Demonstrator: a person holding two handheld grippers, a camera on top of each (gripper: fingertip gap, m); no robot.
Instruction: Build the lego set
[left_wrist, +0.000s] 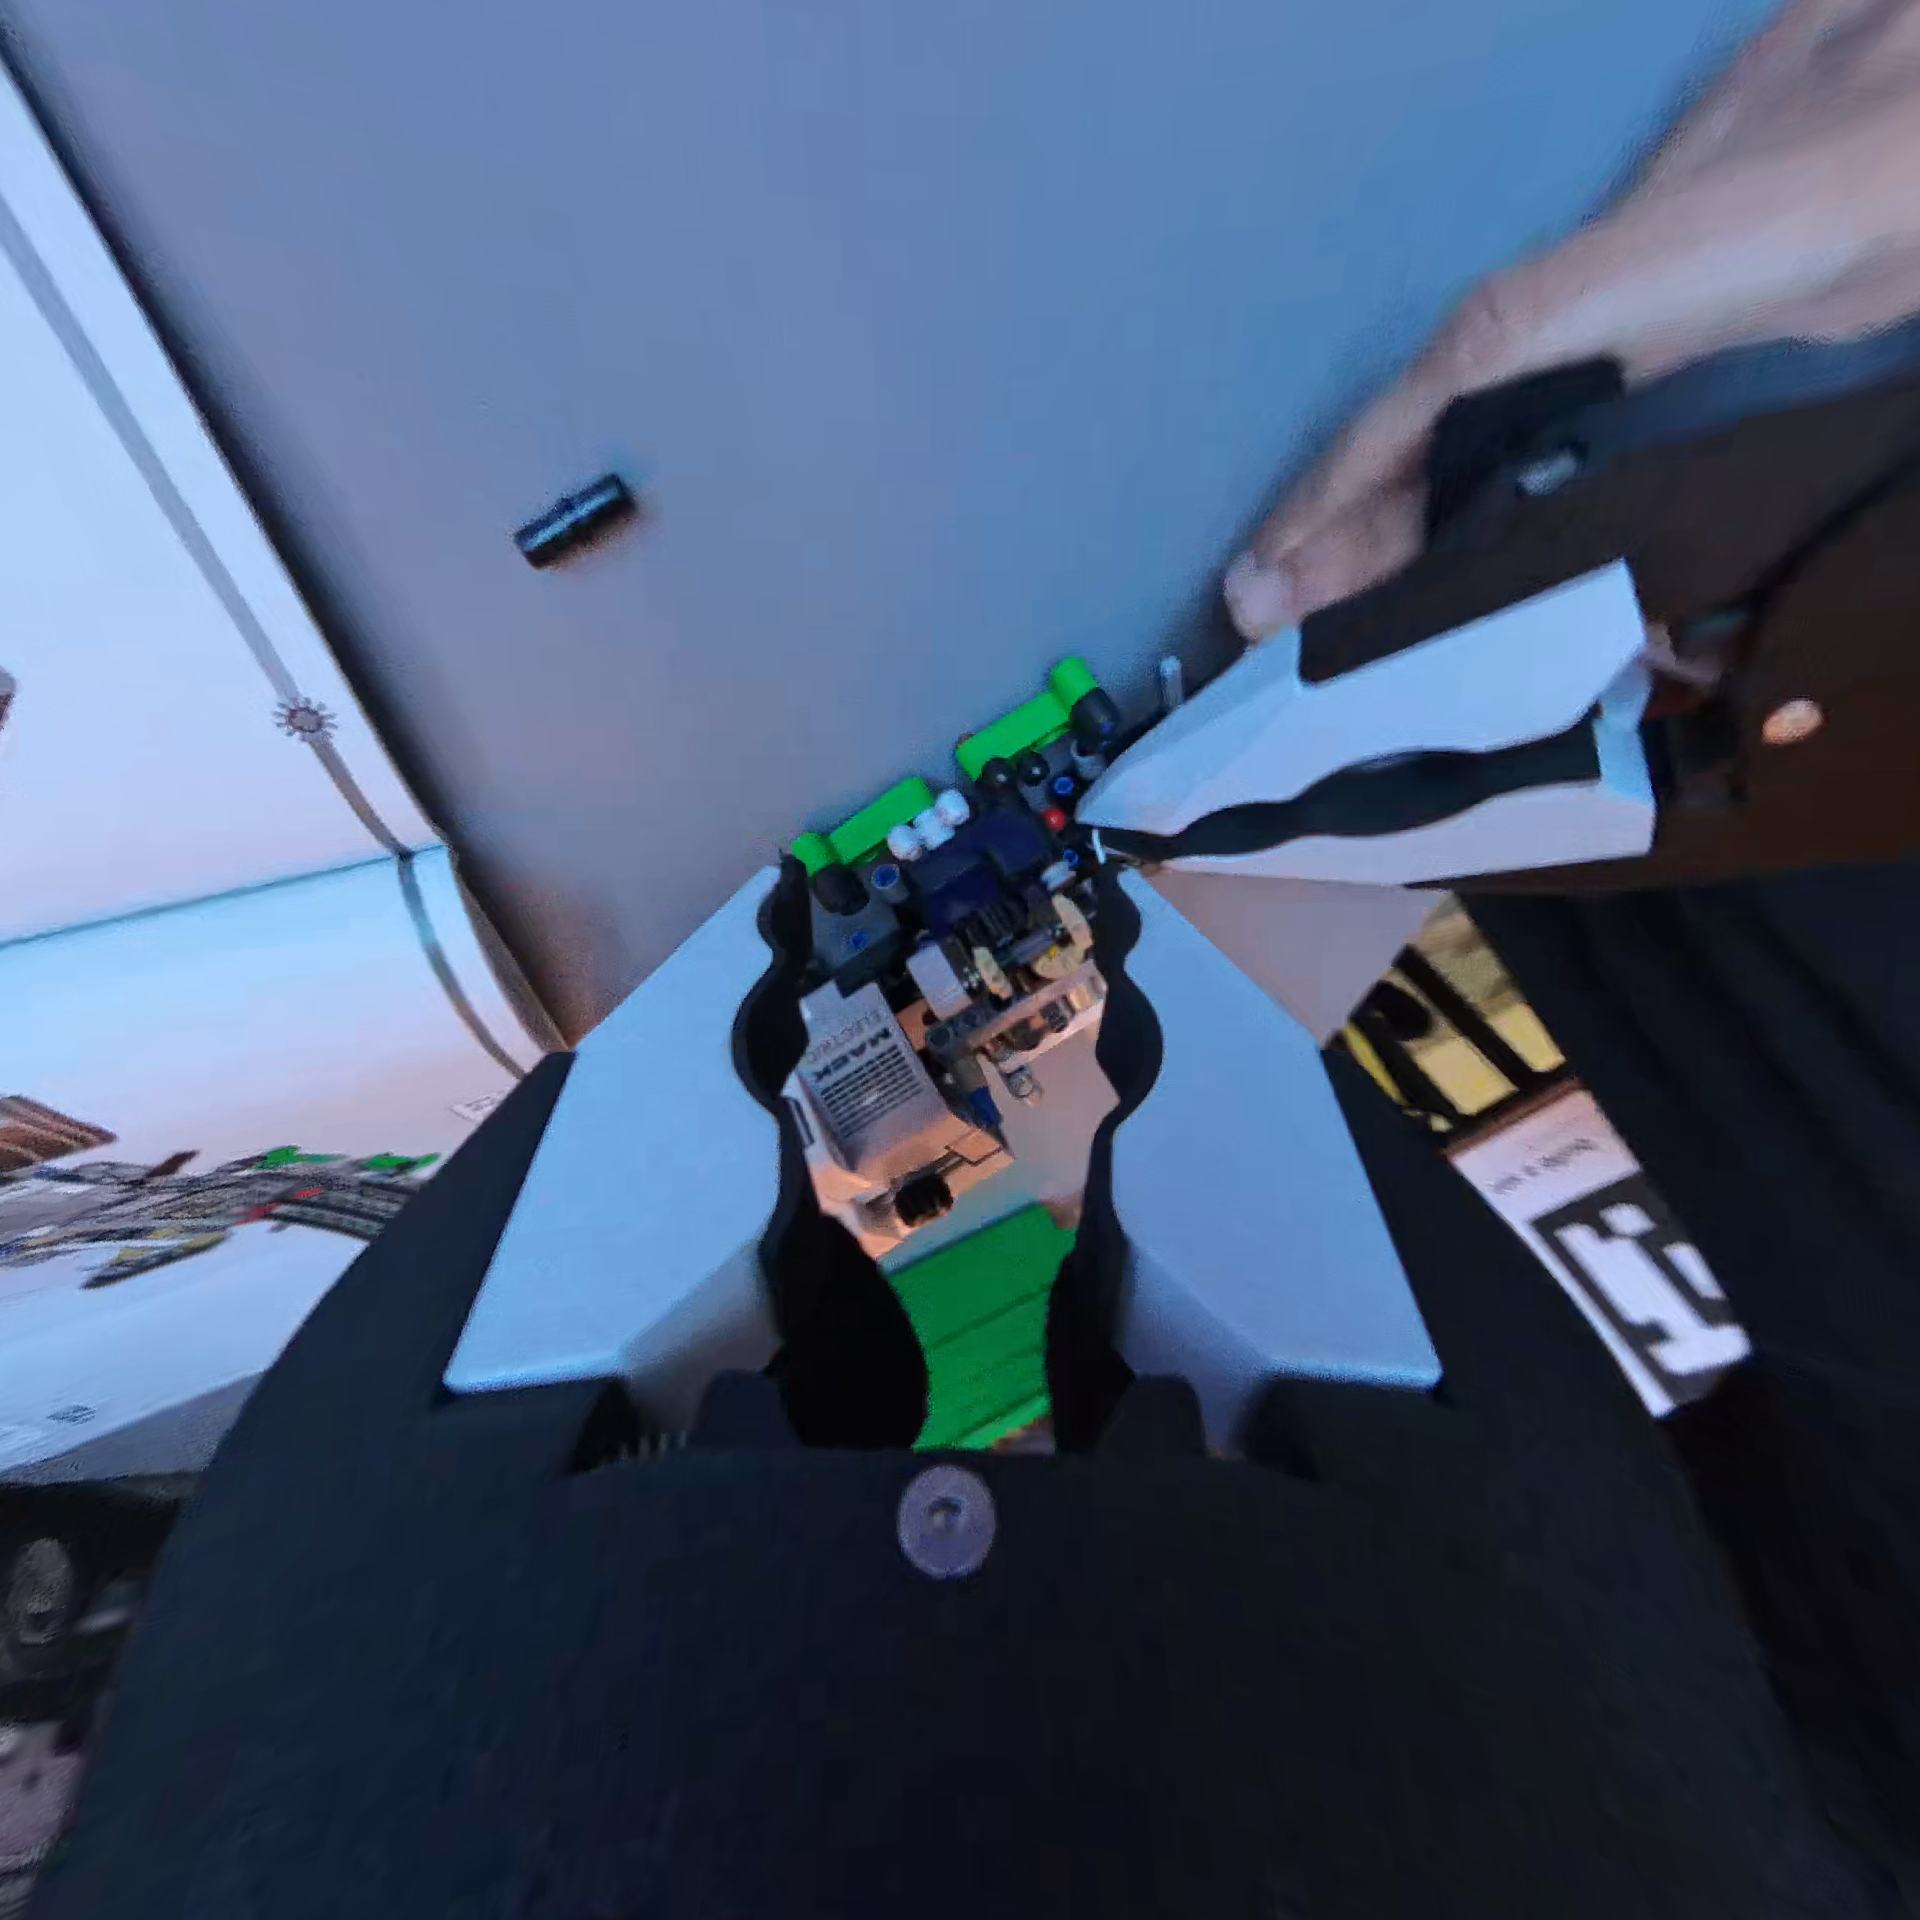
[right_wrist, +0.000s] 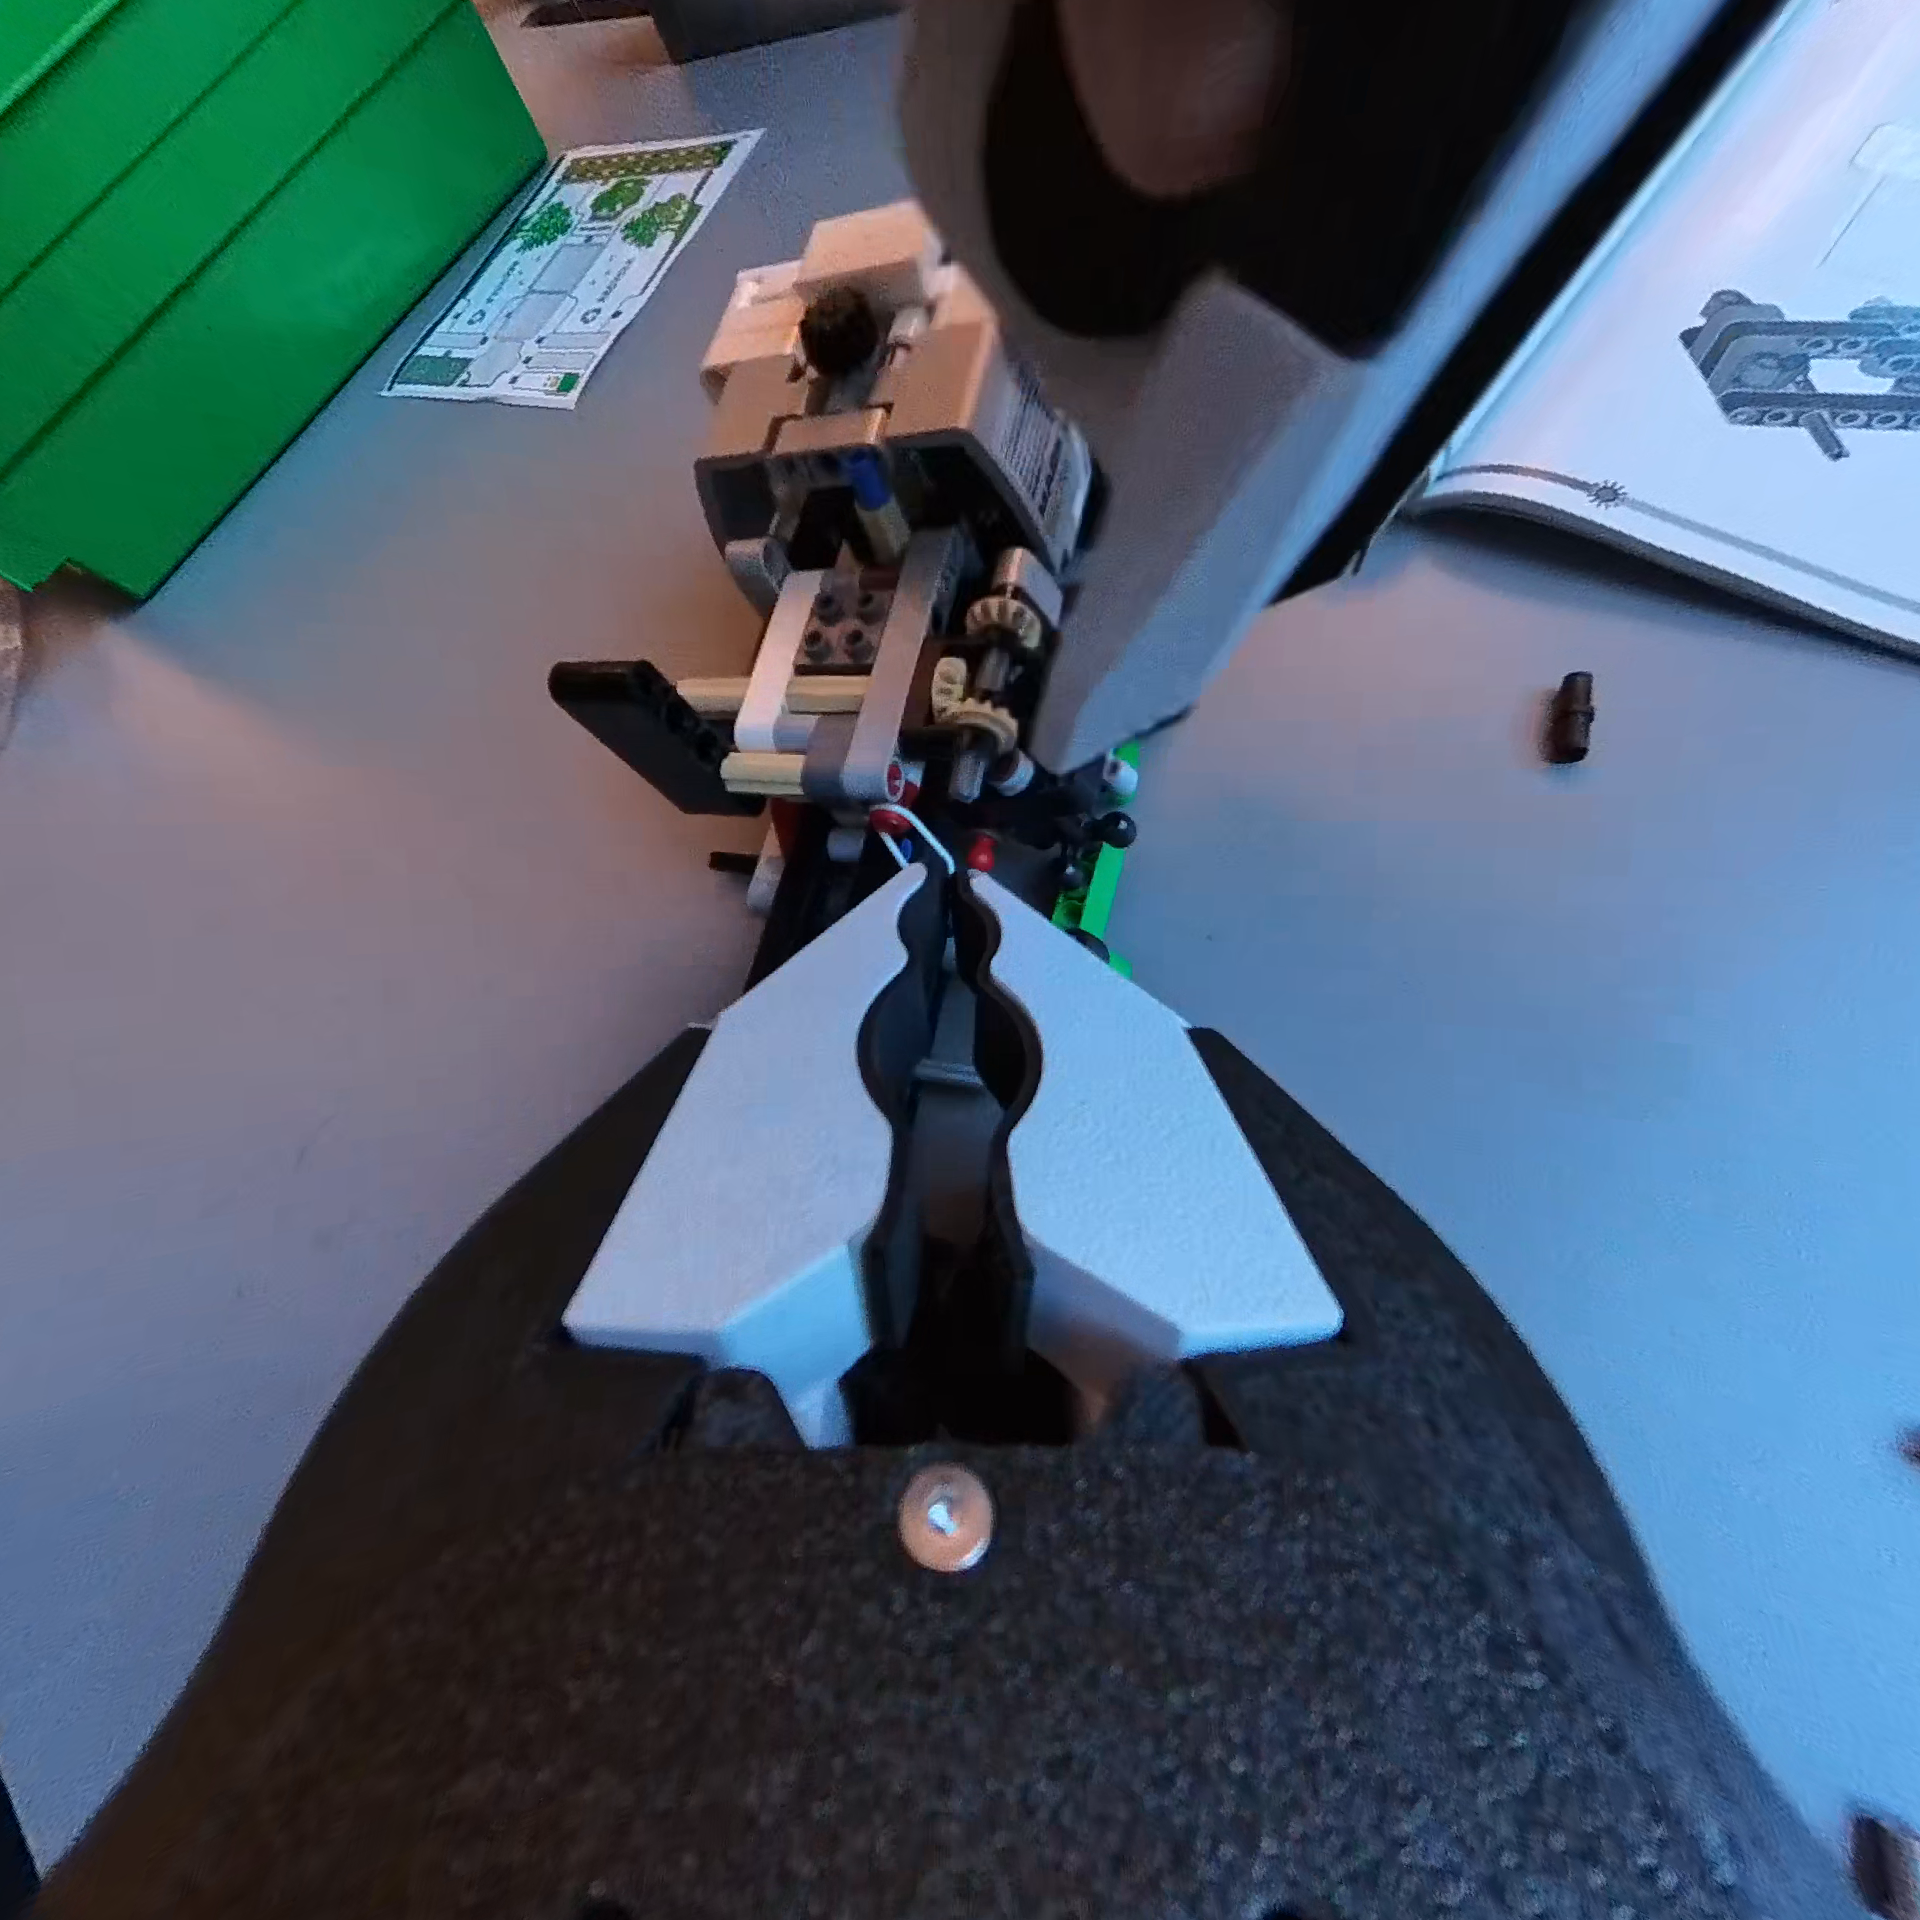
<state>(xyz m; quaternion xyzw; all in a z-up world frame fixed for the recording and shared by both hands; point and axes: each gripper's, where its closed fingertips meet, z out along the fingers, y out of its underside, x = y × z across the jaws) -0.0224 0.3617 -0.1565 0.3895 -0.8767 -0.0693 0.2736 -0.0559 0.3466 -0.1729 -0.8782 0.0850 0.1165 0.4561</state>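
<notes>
The Lego truck model (left_wrist: 868, 1081), grey and white with green beams and small gears, is held off the grey table (left_wrist: 831, 312) between the fingers of my left gripper (left_wrist: 956, 904), which is shut on its sides. My right gripper (right_wrist: 948, 883) is shut at the model's end (right_wrist: 852, 582) on a thin white loop (right_wrist: 914, 831) beside a red pin. In the left wrist view the right gripper (left_wrist: 1091, 831) comes in from the right, tips touching the model. In the right wrist view a left finger (right_wrist: 1195, 499) covers the model's right side.
A black pin (left_wrist: 574, 520) lies loose on the table; it also shows in the right wrist view (right_wrist: 1571, 717). The open instruction booklet (right_wrist: 1714, 416) lies beyond it. A green box (right_wrist: 208, 260) and a sticker sheet (right_wrist: 582, 270) are at the far left.
</notes>
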